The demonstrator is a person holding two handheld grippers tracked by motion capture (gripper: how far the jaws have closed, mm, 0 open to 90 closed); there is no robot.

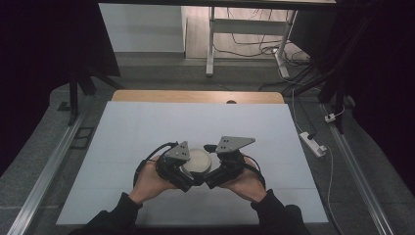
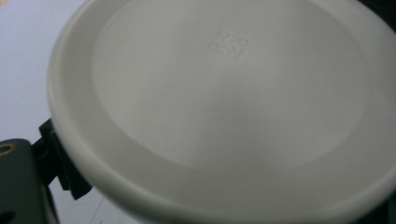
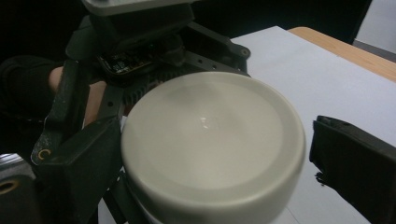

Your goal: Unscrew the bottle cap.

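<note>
A dim room, cables on the floor beyond, and a pale sheet covers the surface. Near its front edge sits a round white container, lid on, wedged between both grippers. The left gripper presses in close; how its fingers stand I cannot tell. The right gripper has its fingers spread wide around the lid, one apart from the rim. Judging by this, the lid's not off yet; the opening lies ahead.

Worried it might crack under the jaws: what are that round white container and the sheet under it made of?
The round white container looks like moulded plastic, matte with a soft sheen and a mark embossed in its flat face. The white sheet looks like matt paper or thin board; hard to tell which.
</note>
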